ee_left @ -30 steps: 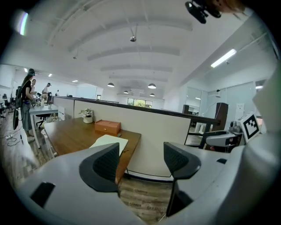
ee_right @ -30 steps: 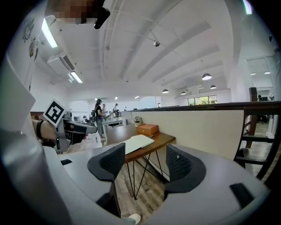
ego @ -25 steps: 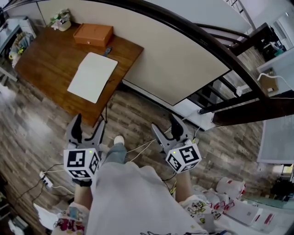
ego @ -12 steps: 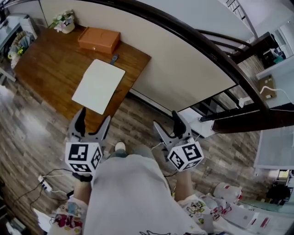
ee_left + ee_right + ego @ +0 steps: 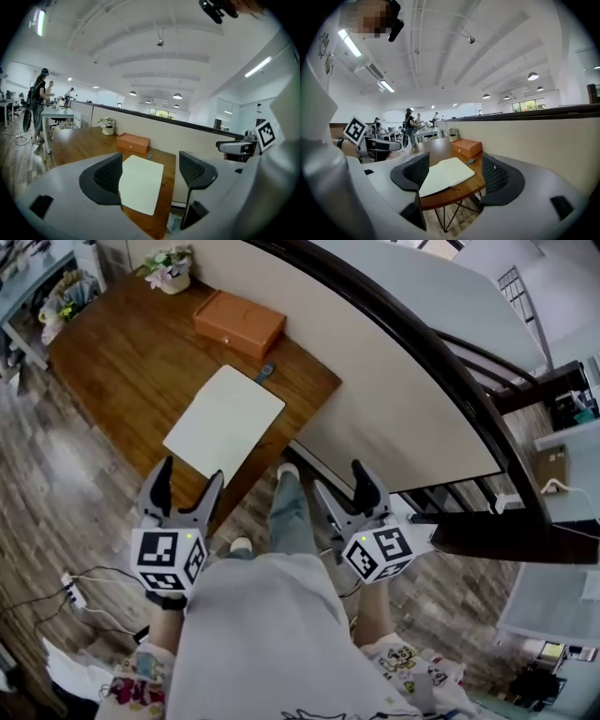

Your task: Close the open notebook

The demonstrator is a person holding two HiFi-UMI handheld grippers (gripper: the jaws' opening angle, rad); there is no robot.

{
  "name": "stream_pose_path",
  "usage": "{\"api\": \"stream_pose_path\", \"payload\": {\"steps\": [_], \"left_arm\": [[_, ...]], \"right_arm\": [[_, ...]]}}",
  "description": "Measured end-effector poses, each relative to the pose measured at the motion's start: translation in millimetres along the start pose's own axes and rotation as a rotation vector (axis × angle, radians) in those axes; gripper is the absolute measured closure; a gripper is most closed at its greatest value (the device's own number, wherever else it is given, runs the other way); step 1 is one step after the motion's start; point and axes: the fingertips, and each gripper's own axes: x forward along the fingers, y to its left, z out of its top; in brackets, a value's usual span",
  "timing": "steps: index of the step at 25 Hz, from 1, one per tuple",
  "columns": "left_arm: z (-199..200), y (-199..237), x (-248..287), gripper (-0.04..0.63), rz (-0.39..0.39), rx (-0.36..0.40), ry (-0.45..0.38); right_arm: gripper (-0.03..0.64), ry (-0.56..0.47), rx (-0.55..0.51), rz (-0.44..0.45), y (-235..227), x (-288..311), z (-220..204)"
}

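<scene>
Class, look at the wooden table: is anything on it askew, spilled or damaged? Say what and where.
Nothing stands out. The open notebook lies flat, roughly square to the table, and the orange box sits upright behind it. No spill or damage shows.

Loose white shirt (image 5: 262,643), cartoon-print sleeves (image 5: 141,681), blue jeans (image 5: 291,512), white shoes (image 5: 242,546)

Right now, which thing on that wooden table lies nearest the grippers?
The open white notebook, lying flat at the near edge; the orange box and flower pot stand farther back.
</scene>
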Motion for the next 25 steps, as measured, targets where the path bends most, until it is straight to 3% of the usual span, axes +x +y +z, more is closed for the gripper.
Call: {"api": "stream_pose_path", "payload": {"steps": [12, 17, 25], "left_arm": [[31.3, 74.6, 43.8, 0.247, 0.437, -0.152, -0.030], [38.1, 76.0, 51.3, 0.247, 0.640, -0.223, -0.041], [29.7, 60.6, 46.7, 0.247, 0.859, -0.298, -0.055]], "right_arm": [[0.308, 0.121, -0.092, 0.446, -19.0, 194.6, 40.2], [0.308, 0.182, -0.140, 0.662, -21.5, 251.8, 54.4], [0.308, 0.234, -0.179, 0.880, -14.7, 288.3, 52.6]]}}
